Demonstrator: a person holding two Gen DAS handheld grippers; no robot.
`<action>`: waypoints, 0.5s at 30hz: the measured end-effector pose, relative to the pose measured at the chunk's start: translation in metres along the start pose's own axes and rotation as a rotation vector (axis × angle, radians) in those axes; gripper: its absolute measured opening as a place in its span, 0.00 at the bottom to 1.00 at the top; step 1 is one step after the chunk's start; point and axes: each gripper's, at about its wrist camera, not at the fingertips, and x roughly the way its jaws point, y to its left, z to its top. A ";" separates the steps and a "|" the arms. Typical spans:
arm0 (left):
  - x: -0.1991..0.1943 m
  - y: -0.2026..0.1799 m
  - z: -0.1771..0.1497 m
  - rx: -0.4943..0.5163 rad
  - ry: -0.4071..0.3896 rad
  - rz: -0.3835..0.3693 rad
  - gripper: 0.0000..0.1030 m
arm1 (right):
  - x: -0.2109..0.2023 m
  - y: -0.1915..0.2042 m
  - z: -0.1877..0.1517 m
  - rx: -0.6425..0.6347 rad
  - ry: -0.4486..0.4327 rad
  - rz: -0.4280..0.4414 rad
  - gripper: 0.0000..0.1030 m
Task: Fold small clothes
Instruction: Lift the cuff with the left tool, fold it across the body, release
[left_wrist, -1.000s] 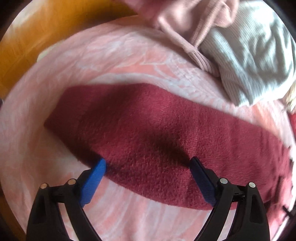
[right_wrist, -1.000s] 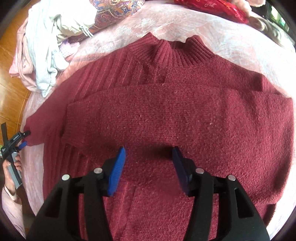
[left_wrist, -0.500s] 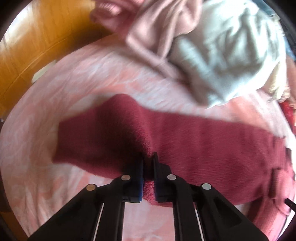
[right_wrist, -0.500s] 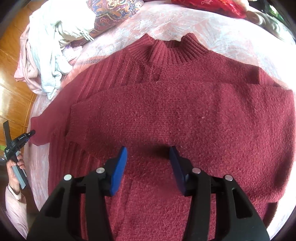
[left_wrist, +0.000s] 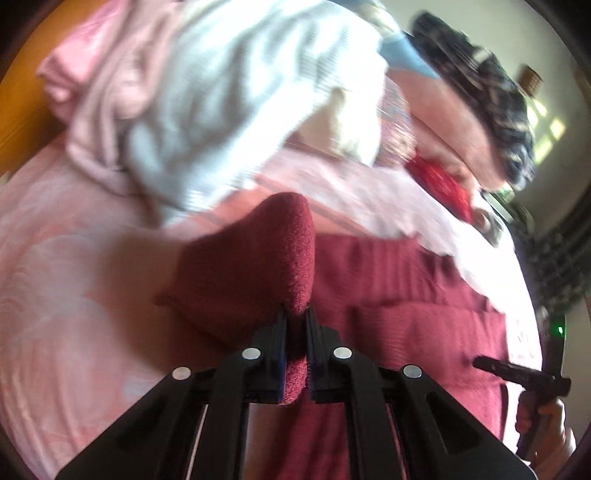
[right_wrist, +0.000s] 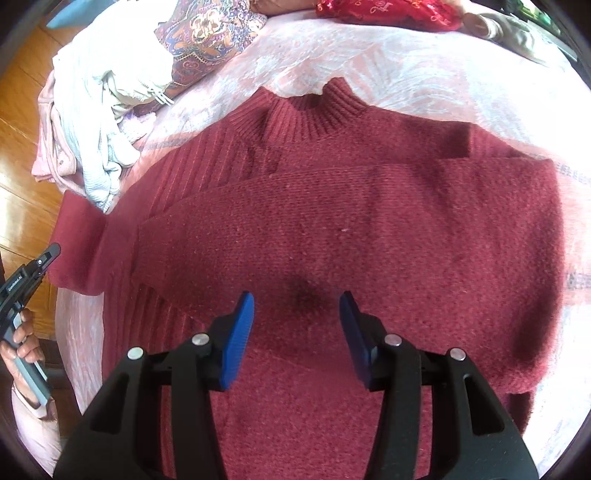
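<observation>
A second ago my left hand-held gripper (left_wrist: 295, 321) stood wide open over the flat sleeve; now its jaws are clamped tight on a pinch of that sleeve (left_wrist: 255, 258), and the cuff end has come up off the bed (left_wrist: 55, 258), hanging in a peaked fold in front of the camera. The view behind it has swung too: the heap of pale clothes (left_wrist: 221, 92) fills the upper part, and the body of the maroon sweater (right_wrist: 351, 229) shows to the right of the lifted fold.

From my right wrist, the sweater lies spread on the pink bedspread, collar away from me, with the other sleeve already laid across the chest. The left sleeve sticks out at the sweater's left edge, and my left hand (right_wrist: 22, 343) shows just below it. My right hand-held gripper (right_wrist: 297, 317) hovers about half open over the lower chest of the sweater; nothing is between its pads, and I cannot tell whether the tips touch the knit.

I judge that the grasp is made and the sleeve fold has begun. The next thing is to carry this sleeve inward over the body and lay it flat across the first one. The knit is thick and limp, so the loose cuff could double under itself as it comes down.
</observation>
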 end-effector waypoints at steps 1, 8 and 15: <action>0.006 -0.016 -0.003 0.026 0.011 -0.010 0.08 | -0.002 -0.004 -0.001 0.003 -0.001 0.001 0.47; 0.035 -0.088 -0.019 0.112 0.066 -0.070 0.08 | -0.012 -0.027 -0.005 0.017 -0.006 -0.008 0.47; 0.064 -0.152 -0.042 0.190 0.115 -0.098 0.09 | -0.017 -0.053 -0.013 0.035 0.006 -0.026 0.47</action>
